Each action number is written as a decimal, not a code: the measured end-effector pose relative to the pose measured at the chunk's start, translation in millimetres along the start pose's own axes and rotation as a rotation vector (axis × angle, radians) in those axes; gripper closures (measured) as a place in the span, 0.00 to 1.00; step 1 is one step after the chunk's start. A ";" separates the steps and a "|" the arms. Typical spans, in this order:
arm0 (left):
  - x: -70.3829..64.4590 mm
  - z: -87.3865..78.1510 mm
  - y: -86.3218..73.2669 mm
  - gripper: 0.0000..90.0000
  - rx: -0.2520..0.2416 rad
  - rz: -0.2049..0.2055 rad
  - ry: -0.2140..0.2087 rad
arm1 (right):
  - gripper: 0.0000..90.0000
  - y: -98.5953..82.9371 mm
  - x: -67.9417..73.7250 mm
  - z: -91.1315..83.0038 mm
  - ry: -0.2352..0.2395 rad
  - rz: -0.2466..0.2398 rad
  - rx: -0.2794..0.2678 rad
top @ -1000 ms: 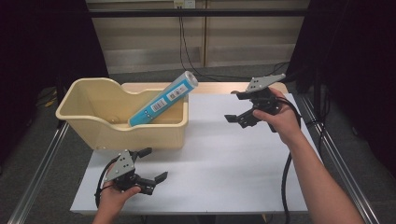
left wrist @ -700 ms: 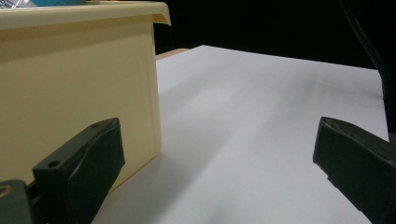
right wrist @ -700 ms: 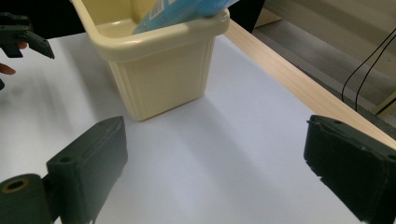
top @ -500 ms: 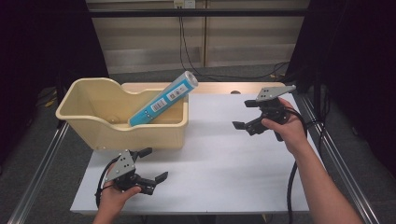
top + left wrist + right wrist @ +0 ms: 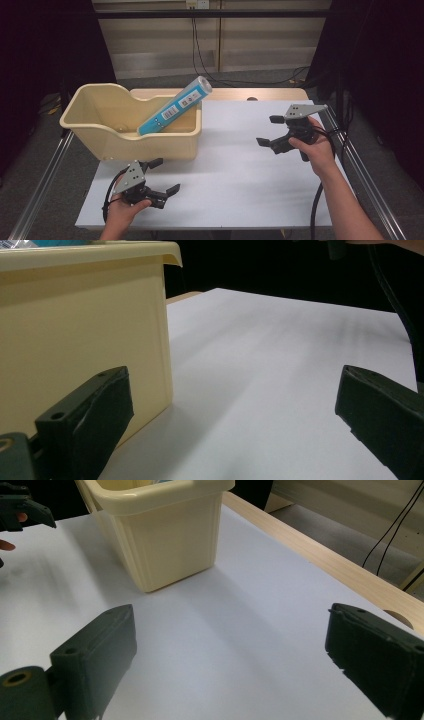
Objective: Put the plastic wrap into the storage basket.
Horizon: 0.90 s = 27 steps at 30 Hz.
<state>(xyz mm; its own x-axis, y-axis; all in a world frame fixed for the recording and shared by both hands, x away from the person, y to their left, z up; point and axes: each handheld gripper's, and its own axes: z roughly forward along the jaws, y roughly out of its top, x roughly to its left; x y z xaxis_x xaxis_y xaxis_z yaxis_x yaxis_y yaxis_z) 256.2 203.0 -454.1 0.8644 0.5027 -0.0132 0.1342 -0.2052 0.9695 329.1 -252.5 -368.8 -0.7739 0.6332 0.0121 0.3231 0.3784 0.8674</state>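
1. A cream plastic bin [image 5: 131, 134] stands on the white table [image 5: 240, 175], left of centre in the high view.
2. A blue tube [image 5: 175, 106] with a white label leans inside the bin, its lower end down in it and its capped top sticking out over the right rim toward the upper middle of the frame.
3. The left gripper [image 5: 161, 176] sits low in the lower left of the frame, just in front of the bin's near wall, held by a hand [image 5: 121, 212] that comes in from the bottom edge.
4. Its 2 jaws stand wide apart with nothing between them; in the left gripper view the bin [image 5: 85, 335] fills the left half, close beside 1 jaw.
5. The right gripper [image 5: 269, 130] is at the right of the frame, above the table and well apart from the bin, gripped by the other hand [image 5: 312, 146].
6. Its jaws are also spread wide and empty; the right gripper view looks across bare table toward the bin [image 5: 165, 535] at the top.
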 end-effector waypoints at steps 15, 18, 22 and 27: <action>-0.5 1.0 0.0 0.02 0.000 -0.002 0.001 | 0.06 -36.2 1.4 -16.1 -0.022 0.033 -0.033; -0.6 1.1 -0.2 0.02 0.001 -0.004 0.002 | 0.06 -41.8 2.0 -18.4 -0.027 0.040 -0.034; -0.7 1.1 -0.1 0.02 0.000 -0.003 0.002 | 0.06 -47.4 3.0 -22.1 -0.036 0.045 -0.043; -0.7 1.2 0.0 0.02 0.000 -0.004 0.001 | 0.06 -55.5 6.9 -24.2 -0.041 0.042 -0.030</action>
<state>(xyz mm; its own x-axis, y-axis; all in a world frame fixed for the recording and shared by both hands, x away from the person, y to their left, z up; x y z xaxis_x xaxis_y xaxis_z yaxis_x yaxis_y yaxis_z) 256.1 201.6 -454.4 0.8632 0.5045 -0.0164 0.1375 -0.2036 0.9694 292.6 -285.5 -404.9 -0.7368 0.6755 0.0293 0.3379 0.3303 0.8813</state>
